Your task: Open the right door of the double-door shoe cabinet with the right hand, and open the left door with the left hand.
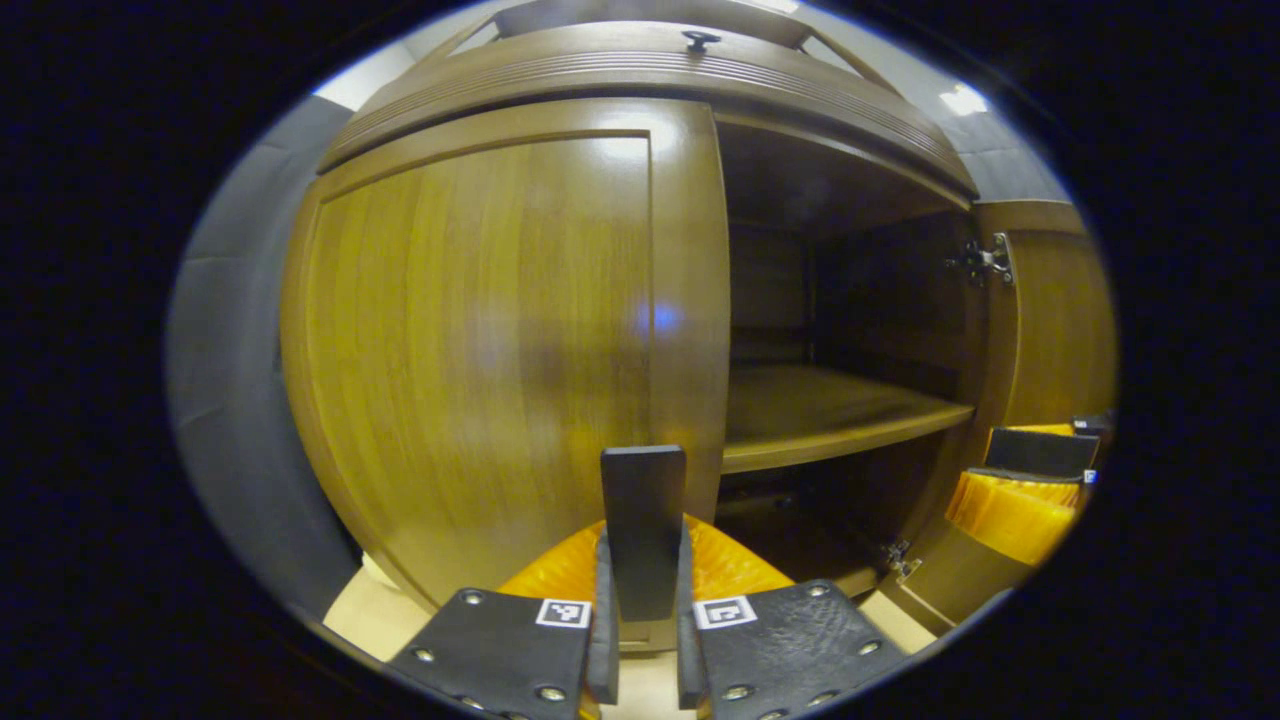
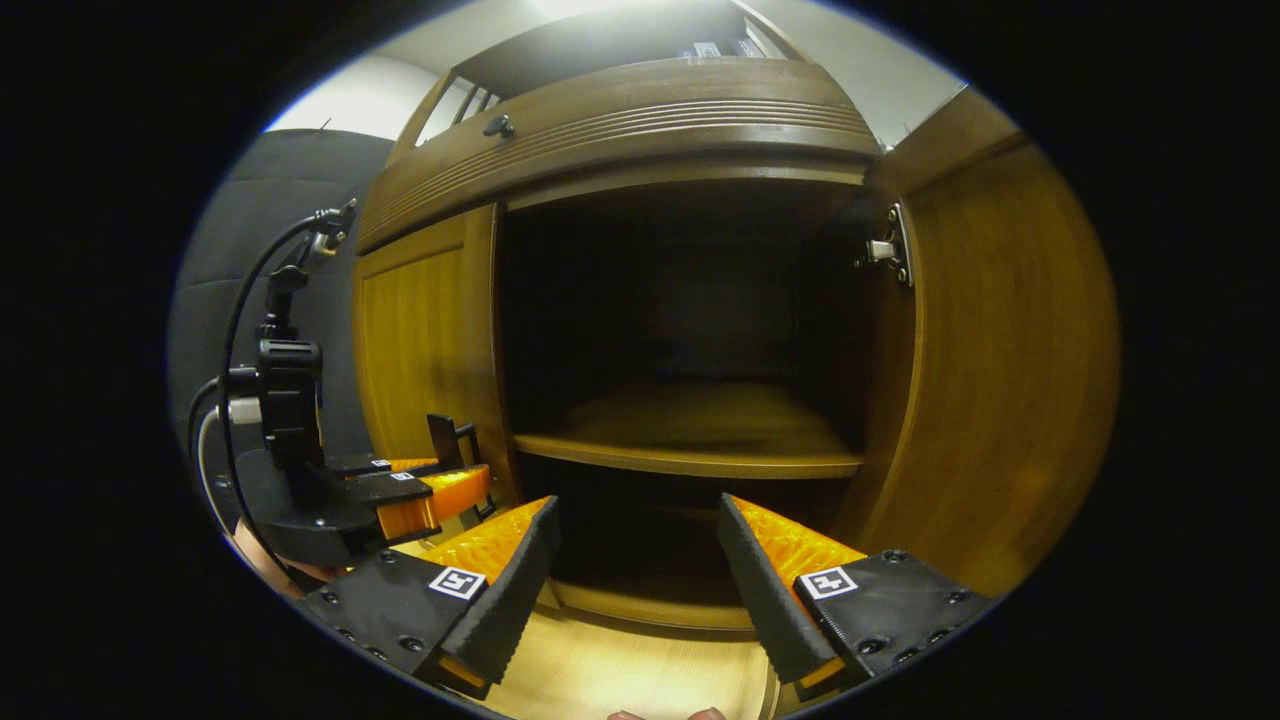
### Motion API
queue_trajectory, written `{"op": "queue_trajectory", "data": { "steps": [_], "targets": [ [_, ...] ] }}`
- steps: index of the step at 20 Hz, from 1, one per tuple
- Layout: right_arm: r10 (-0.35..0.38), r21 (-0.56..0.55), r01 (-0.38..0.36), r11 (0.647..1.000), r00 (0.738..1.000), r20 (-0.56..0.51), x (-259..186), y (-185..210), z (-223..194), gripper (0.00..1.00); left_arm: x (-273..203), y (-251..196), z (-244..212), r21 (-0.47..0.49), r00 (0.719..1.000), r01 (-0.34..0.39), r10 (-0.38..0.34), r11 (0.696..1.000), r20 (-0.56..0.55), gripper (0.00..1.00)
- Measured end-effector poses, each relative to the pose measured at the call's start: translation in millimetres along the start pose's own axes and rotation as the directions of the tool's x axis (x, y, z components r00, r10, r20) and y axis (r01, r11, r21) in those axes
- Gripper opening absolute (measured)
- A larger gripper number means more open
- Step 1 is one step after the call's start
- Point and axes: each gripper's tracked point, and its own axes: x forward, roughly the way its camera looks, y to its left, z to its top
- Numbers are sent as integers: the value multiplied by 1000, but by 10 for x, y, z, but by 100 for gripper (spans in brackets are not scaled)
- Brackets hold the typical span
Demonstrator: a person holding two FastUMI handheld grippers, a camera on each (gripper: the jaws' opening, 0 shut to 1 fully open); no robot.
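The wooden shoe cabinet's left door (image 1: pixel 480 340) stands closed or nearly so. Near its inner edge is a black handle (image 1: pixel 643 490). My left gripper (image 1: pixel 643 545) is shut on that handle, with a finger on each side. The right gripper view shows the same grip from the side: left gripper (image 2: pixel 440 492), handle (image 2: pixel 443 432), left door (image 2: pixel 420 330). The right door (image 2: pixel 1010 380) is swung wide open to the right. My right gripper (image 2: pixel 638 510) is open and holds nothing, low in front of the dark open compartment. The right gripper (image 1: pixel 1030 480) is also at the edge of the left gripper view, beside the open right door (image 1: pixel 1060 320).
A wooden shelf (image 2: pixel 690 440) crosses the open compartment, with a metal hinge (image 2: pixel 885 250) on the right door's inner side. A drawer front with a small knob (image 1: pixel 700 40) runs above both doors. Black booth wall (image 1: pixel 230 380) lies left of the cabinet.
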Motion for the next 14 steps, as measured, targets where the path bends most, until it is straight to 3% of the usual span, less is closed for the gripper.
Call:
{"op": "queue_trajectory", "data": {
  "steps": [4,14],
  "targets": [
    [12,-8,-12,1000,1000,-5,-9,24,-16,97,-8,-45,24,0,1000,9,-9,1000,-23,7],
    [-20,26,21,999,1000,-13,-117,75,-48,96,-127,-26,33,-24,998,60,-61,998,-23,7]
  ]
}}
